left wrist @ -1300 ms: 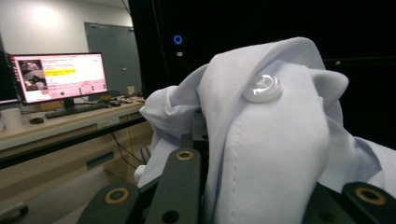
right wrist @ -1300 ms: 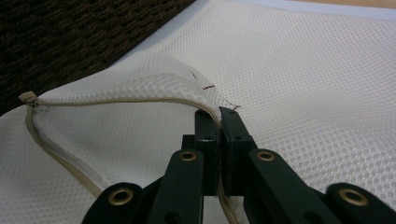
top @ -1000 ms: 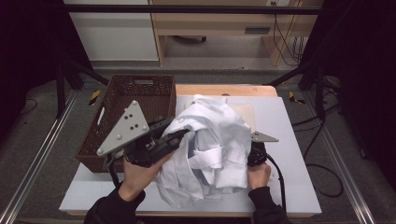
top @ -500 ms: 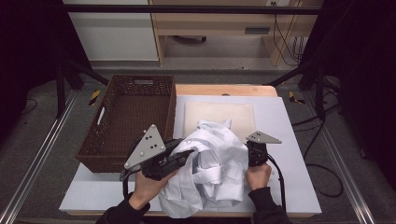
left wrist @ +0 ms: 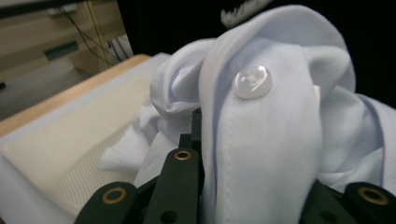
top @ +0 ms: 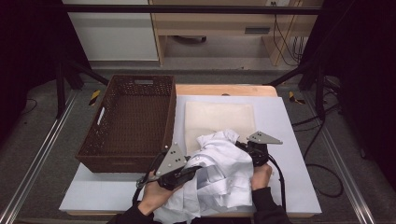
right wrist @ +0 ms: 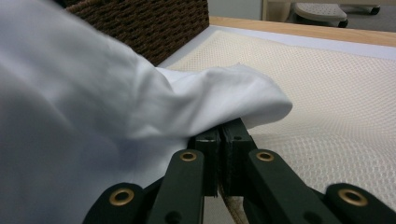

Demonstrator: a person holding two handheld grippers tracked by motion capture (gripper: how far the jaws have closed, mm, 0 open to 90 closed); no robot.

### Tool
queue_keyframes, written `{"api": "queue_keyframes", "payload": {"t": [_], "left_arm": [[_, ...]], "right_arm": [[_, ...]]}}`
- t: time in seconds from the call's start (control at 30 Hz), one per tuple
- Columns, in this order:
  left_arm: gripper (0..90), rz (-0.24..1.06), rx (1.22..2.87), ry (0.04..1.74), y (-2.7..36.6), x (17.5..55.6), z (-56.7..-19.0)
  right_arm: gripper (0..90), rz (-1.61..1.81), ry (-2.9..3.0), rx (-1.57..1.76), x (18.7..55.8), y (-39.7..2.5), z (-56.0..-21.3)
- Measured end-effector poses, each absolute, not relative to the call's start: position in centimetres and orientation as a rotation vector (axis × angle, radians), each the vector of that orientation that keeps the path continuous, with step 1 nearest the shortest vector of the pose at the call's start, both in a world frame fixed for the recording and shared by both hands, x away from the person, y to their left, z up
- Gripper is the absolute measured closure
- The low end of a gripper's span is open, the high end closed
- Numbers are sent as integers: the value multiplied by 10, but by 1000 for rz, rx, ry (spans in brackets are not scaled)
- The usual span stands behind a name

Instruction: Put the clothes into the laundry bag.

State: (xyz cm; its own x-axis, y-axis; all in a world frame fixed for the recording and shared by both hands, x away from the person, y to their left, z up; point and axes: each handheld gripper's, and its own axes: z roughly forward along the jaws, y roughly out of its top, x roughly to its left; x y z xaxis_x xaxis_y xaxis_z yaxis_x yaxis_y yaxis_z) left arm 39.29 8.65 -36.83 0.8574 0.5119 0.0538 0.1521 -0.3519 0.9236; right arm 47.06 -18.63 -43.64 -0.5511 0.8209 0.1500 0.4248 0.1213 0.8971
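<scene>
item: white shirt (top: pixel 219 175), crumpled, lying in a heap on the near middle of the table (top: pixel 289 140), its near edge hanging toward the person's side. the upper part of the heap is resting over the near edge of a cream mesh mat (top: pixel 219 116) that is lying flat on the table's white cover. in the left gripper view a placket with one pearly button (left wrist: pixel 252 81) is rising upright just above the jaws.

item: left tongs (top: pixel 198 171), being held in the person's left hand (top: pixel 156 196) at the left side of the heap, pointing right into the cloth. in the left gripper view the jaws are standing apart with a thick fold of shirt running down between them; whether they are pinching it tight i cannot tell.

item: right tongs (top: pixel 242 147), being held in the person's right hand (top: pixel 260 175) at the right side of the heap, grey three-cornered plate on top. in the right gripper view the jaws are pressing together, nearly no gap, and a white fold is being clamped at their tips, draping over the mat.

item: brown wicker basket (top: pixel 133 119), standing on the left part of the table, just beside the mat and near the left tongs, apart from the shirt.

item: wooden table edge (top: pixel 224 89), showing at the far side beyond the white cover.
</scene>
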Motion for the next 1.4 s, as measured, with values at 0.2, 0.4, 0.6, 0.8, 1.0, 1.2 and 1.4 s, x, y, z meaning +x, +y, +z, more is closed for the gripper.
{"api": "queue_keyframes", "payload": {"t": [0.2,0.4,0.6,0.8,1.0,1.2,1.4], "left_arm": [[798,391,2028,527,64,404,-401],[794,380,2110,548,46,417,-426],[783,363,2184,576,34,428,-451],[766,321,2244,599,28,436,-466],[474,294,2182,640,37,435,-454],[307,386,2083,636,48,432,-414],[320,416,2102,636,28,446,-418]], "right_arm": [[874,1410,2017,1200,470,-186,-436],[874,1401,2013,1194,469,-186,-435],[874,1406,2018,1173,468,-187,-435],[874,1408,2019,1142,466,-185,-430],[873,1404,2023,1142,464,-186,-429],[873,1401,2027,1148,465,-186,-430],[873,1408,2030,1140,464,-185,-430]]}}
